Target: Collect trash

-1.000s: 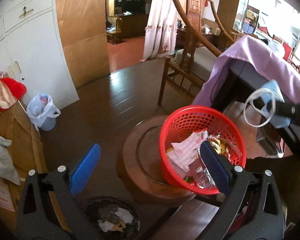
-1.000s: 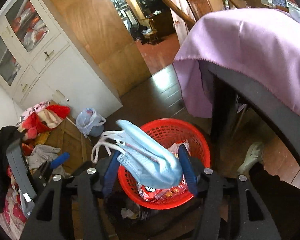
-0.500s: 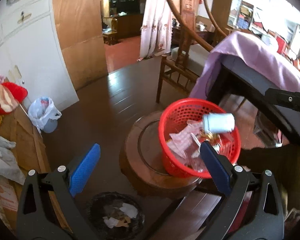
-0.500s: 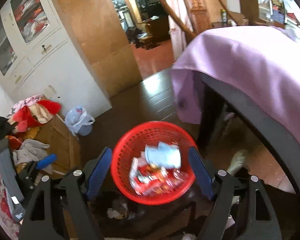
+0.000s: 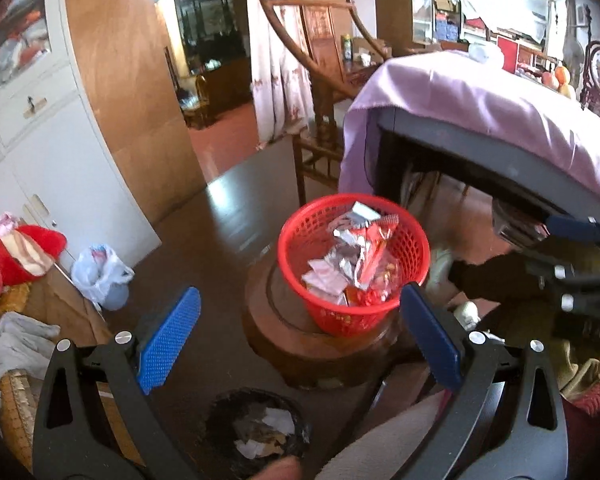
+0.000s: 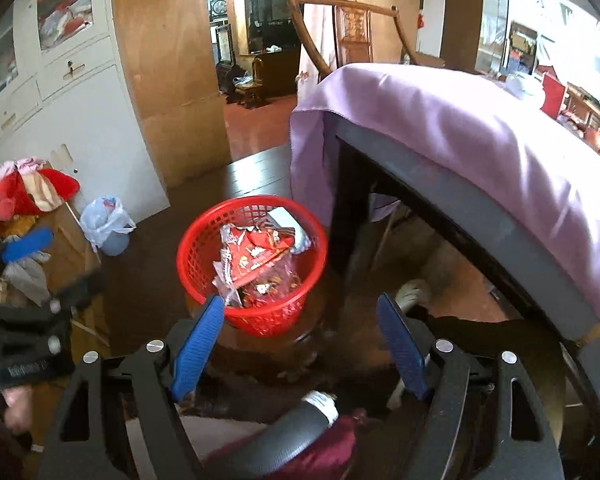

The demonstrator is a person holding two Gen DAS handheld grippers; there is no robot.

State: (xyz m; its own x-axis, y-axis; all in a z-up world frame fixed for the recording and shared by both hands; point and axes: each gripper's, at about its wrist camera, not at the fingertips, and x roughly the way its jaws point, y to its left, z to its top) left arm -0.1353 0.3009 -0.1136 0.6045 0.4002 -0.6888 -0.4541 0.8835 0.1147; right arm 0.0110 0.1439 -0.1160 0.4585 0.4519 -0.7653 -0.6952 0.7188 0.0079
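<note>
A red mesh basket [image 5: 414, 256] [image 6: 196, 248] stands on a round wooden stool [image 5: 276, 340]. It holds several red and silver wrappers [image 5: 352, 256] [image 6: 256, 256]; a pale blue bit [image 6: 302, 242] shows at its right side. My left gripper [image 5: 300, 344] is open and empty, above and in front of the basket. My right gripper [image 6: 300, 340] is open and empty, just in front of the basket. The right gripper also shows at the right edge of the left wrist view [image 5: 580, 256].
A dark table under a purple cloth [image 5: 500, 120] [image 6: 460, 140] stands right of the basket. A black bin with paper scraps [image 5: 260, 436] sits on the floor below. A white bagged bin [image 5: 100, 276], clothes piles [image 5: 16, 252] and a wooden chair [image 5: 324, 92] lie beyond.
The right gripper held a blue face mask over the basket, then opened and dropped it in. Both grippers have since pulled back from the basket.
</note>
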